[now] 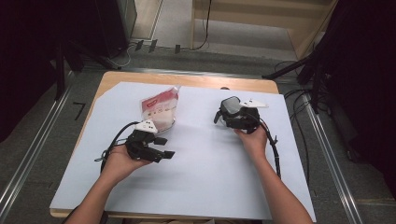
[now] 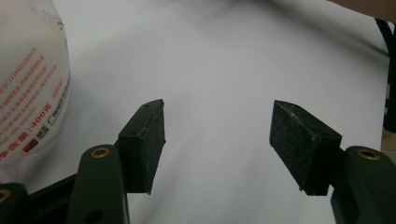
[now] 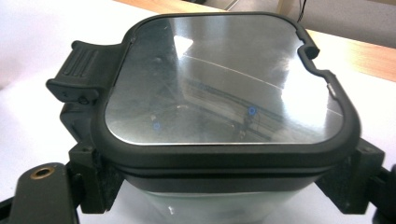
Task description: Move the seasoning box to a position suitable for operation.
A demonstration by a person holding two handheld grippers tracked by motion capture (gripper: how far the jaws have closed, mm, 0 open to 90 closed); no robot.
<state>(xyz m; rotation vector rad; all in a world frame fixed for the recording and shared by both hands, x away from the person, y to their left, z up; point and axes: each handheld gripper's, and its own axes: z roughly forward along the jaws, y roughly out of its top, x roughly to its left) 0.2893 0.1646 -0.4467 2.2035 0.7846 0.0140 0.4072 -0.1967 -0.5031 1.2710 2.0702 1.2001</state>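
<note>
A plastic bag (image 1: 161, 109) with red print and white contents stands on the white sheet (image 1: 210, 163), left of the middle. My left gripper (image 1: 164, 146) hovers just in front of the bag, jaws open with nothing between them. In the left gripper view the bag (image 2: 28, 93) sits at the far left, outside the open left gripper (image 2: 217, 140). My right gripper (image 1: 226, 115) is shut on a box-shaped container (image 1: 230, 106) with a black-rimmed lid. In the right gripper view, the right gripper (image 3: 219, 189) presses its pads on both sides of the container, below the shiny lid (image 3: 224, 79) and its latch tab (image 3: 77, 77).
The wooden table (image 1: 196, 80) shows bare along its far edge. Cables (image 1: 275, 149) trail from the right gripper toward the table's right edge. Black stand legs (image 1: 299, 65) and metal floor rails (image 1: 28, 154) flank the table.
</note>
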